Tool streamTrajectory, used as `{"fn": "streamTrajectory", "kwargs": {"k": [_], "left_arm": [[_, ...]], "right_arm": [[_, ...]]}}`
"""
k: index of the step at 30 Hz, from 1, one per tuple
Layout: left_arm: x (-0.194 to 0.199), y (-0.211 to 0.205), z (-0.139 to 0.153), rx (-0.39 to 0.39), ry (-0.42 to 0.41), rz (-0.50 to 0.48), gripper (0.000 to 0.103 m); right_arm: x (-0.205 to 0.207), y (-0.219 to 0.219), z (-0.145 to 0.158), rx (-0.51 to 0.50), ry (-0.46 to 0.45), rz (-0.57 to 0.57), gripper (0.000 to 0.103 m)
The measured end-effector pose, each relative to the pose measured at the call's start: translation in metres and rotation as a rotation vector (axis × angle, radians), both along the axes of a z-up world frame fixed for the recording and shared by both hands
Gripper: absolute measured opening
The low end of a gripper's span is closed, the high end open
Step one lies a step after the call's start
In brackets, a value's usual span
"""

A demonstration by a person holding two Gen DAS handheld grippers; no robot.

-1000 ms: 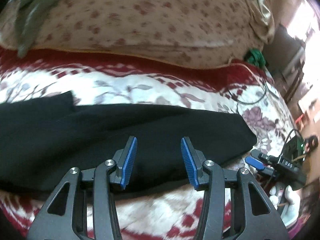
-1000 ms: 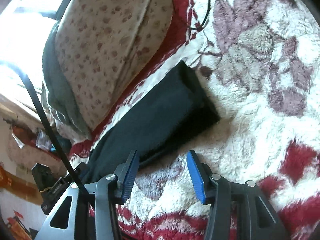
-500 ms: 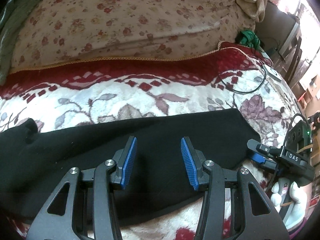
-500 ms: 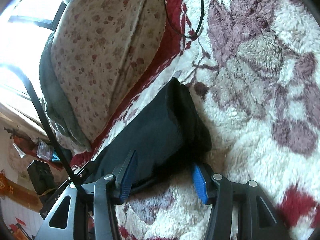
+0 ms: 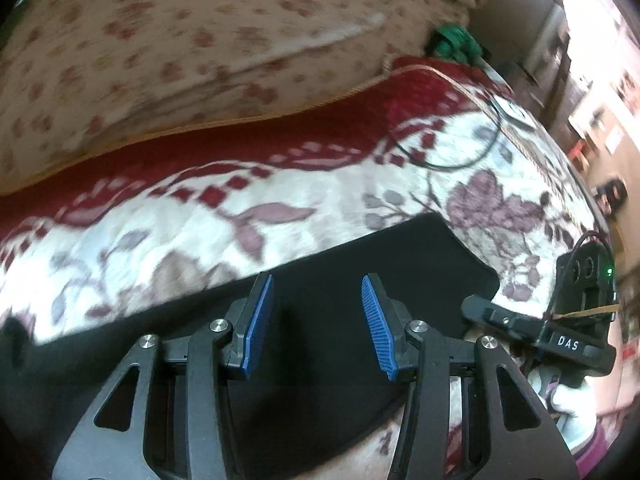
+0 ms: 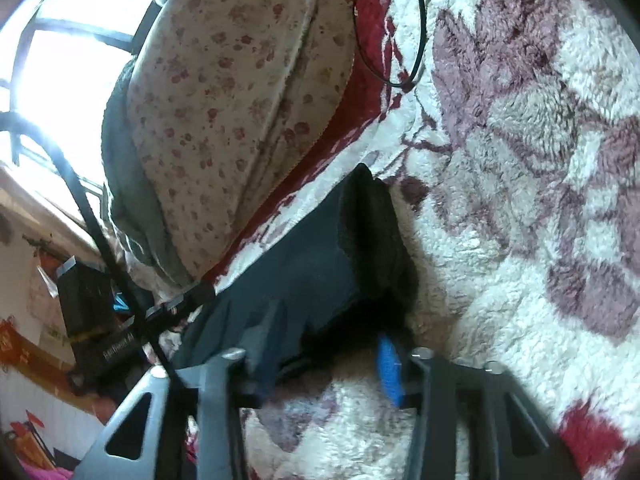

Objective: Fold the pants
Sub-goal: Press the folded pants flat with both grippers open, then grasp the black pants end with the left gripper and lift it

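Black pants [image 5: 360, 264] lie in a long strip across the fleecy flowered blanket [image 5: 280, 192]. My left gripper [image 5: 316, 320] hangs over the strip close to its right end, blue pads wide apart and empty: it is open. The right gripper [image 5: 476, 308] pokes in at that same end. In the right wrist view the pants' end [image 6: 320, 248] has a thick folded hem. My right gripper [image 6: 326, 360] straddles the near corner, jaws closing with cloth between them. The left finger is blurred, and I see no pad pressing the cloth.
A big pillow with small red flowers [image 5: 200, 40] lines the far side of the bed. A black cable [image 5: 452, 160] loops on the blanket beyond the pants, near a green bundle [image 5: 456, 42]. The bed's edge and room clutter are at the right.
The left gripper has slid right along the pants towards their end. The right gripper has pushed forward onto the pants' corner and its jaws have narrowed.
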State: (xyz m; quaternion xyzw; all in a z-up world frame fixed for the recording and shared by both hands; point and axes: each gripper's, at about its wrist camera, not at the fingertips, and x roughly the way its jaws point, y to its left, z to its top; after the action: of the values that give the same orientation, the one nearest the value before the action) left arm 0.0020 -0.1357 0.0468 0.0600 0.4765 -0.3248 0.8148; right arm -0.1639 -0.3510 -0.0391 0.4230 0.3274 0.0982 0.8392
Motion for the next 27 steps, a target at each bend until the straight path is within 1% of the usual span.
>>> {"fn": "streamTrajectory", "kwargs": {"k": [2, 4, 6, 10, 11, 14, 17, 23, 25, 26, 27], "left_arm": [[0.007, -0.015, -0.001, 0.008, 0.002, -0.060, 0.045], [0.014, -0.026, -0.003, 0.005, 0.012, -0.102, 0.045], [0.020, -0.039, -0.006, 0.000, 0.030, -0.163, 0.045], [0.030, -0.062, -0.017, 0.035, 0.059, -0.259, 0.045], [0.033, -0.068, -0.021, 0.032, 0.088, -0.294, 0.045], [0.038, -0.081, -0.034, 0.040, 0.155, -0.361, 0.045], [0.040, -0.091, -0.043, 0.071, 0.162, -0.389, 0.045], [0.048, -0.097, -0.046, 0.066, 0.197, -0.446, 0.045], [0.050, -0.099, -0.048, 0.064, 0.203, -0.472, 0.050], [0.050, -0.101, -0.050, 0.058, 0.221, -0.498, 0.057], [0.050, -0.102, -0.051, 0.052, 0.230, -0.510, 0.063]], "right_arm": [[-0.003, 0.000, -0.001, 0.001, -0.006, 0.002, 0.029], [-0.003, 0.000, -0.001, -0.009, -0.005, 0.005, 0.028], [-0.003, -0.001, -0.003, 0.001, -0.001, 0.009, 0.028], [-0.005, -0.006, -0.009, 0.047, -0.004, -0.001, 0.029], [-0.005, -0.006, -0.009, 0.046, -0.004, 0.000, 0.029], [-0.005, -0.006, -0.008, 0.051, -0.009, 0.001, 0.031], [-0.006, -0.005, -0.007, 0.052, -0.024, 0.006, 0.034], [-0.008, -0.005, -0.007, 0.050, -0.027, 0.006, 0.034], [-0.008, -0.005, -0.007, 0.049, -0.028, 0.006, 0.034], [-0.007, -0.004, -0.007, 0.048, -0.028, 0.006, 0.034], [-0.008, -0.004, -0.007, 0.048, -0.029, 0.006, 0.034]]}}
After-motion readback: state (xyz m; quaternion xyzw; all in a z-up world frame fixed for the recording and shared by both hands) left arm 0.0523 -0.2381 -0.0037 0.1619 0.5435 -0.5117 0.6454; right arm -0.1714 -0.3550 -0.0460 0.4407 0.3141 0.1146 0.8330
